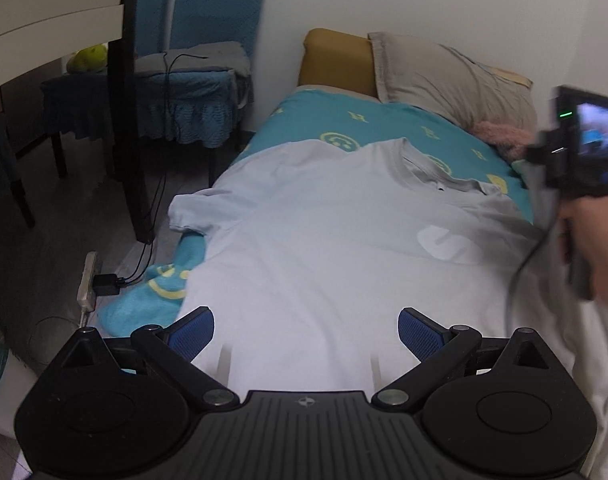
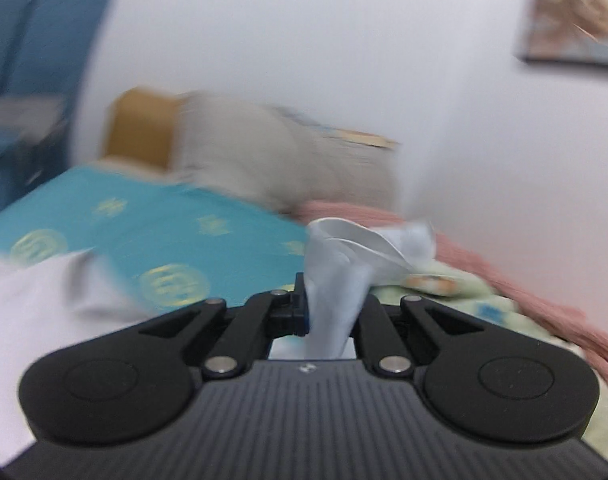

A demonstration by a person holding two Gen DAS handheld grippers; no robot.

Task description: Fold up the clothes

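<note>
T-shirt point(image 1: 304, 240), pale grey-white, white logo on chest: spread front-up across the bed point(image 1: 316, 120), collar toward the pillow point(image 1: 444, 76), one short sleeve reaching the bed's floor-side edge.

Left gripper point(image 1: 306, 336): above the shirt's lower part, jaws wide apart, blue pads point(image 1: 198, 330) facing each other, nothing between them.

Right gripper point(image 2: 328, 316): jaws together, clamped on a bunched fold of the T-shirt, which stands up in a twisted tuft ahead of the jaws; right wrist view blurred. Seen from the left wrist view at the bed's wall side, held in the person's hand point(image 1: 600, 248), cable trailing from it.

Bed cover point(image 1: 384, 124): teal with yellow smiley prints, under the shirt.

Pink fabric point(image 2: 484, 264): along the wall side, beside the pillow.

Chair point(image 1: 192, 92): blue-covered, off the bed's head end, on the floor.

Power strip point(image 1: 89, 280): on the floor beside the bed, black adapter plugged in.
</note>
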